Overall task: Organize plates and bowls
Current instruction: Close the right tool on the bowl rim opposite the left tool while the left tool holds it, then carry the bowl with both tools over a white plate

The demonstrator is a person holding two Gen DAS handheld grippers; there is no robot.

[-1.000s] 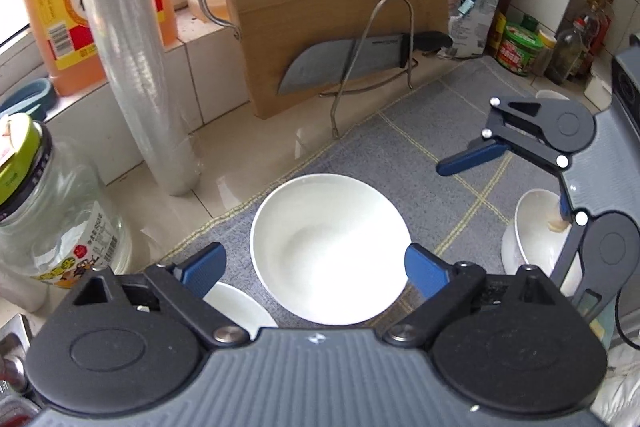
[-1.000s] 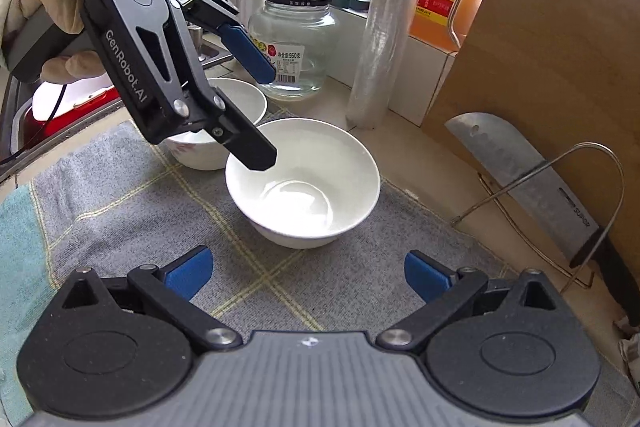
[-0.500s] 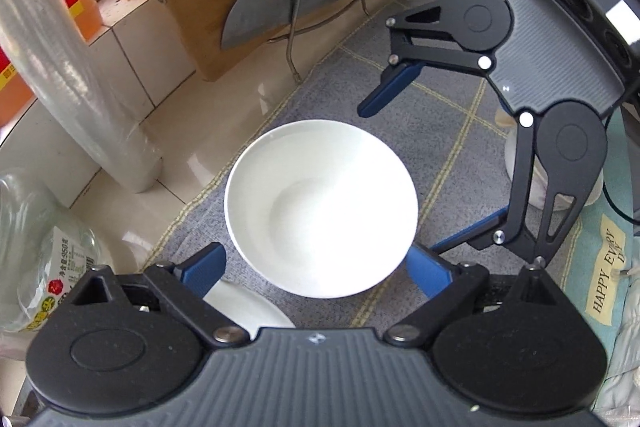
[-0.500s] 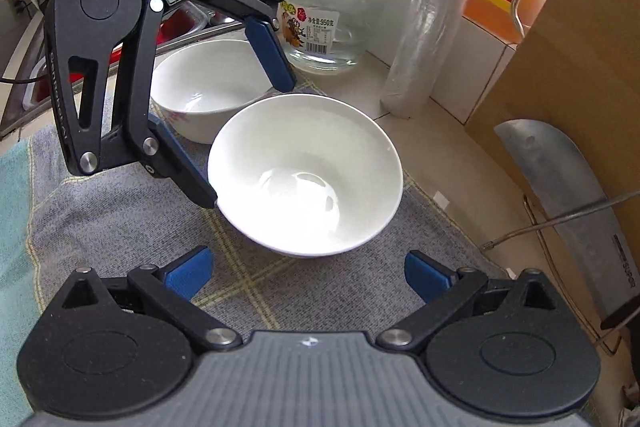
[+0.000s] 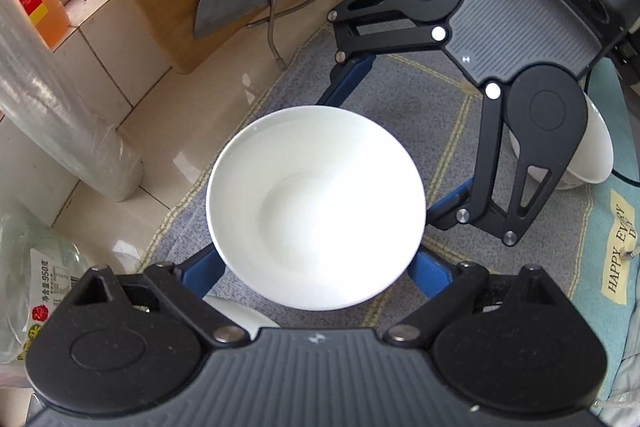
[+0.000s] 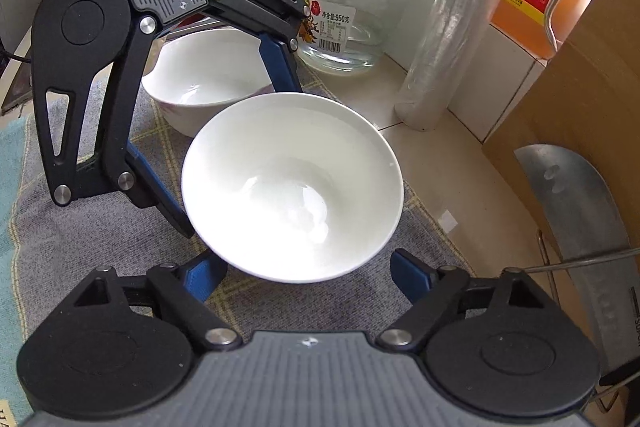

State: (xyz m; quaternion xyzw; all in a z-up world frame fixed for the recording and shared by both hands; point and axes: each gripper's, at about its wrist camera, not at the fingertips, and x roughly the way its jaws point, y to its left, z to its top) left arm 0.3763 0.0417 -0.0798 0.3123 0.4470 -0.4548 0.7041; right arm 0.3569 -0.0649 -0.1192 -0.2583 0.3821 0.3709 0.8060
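Both grippers, left (image 5: 316, 273) and right (image 6: 310, 273), have closed in around my bowl (image 5: 316, 207), jaws wide and not yet gripping; lift comes next.

Both grippers closed in on the middle white bowl (image 5: 316, 205): the left gripper (image 5: 316, 273) dropped until its open fingers flanked the near rim, while the right gripper (image 6: 310, 277) advanced to straddle the opposite side.
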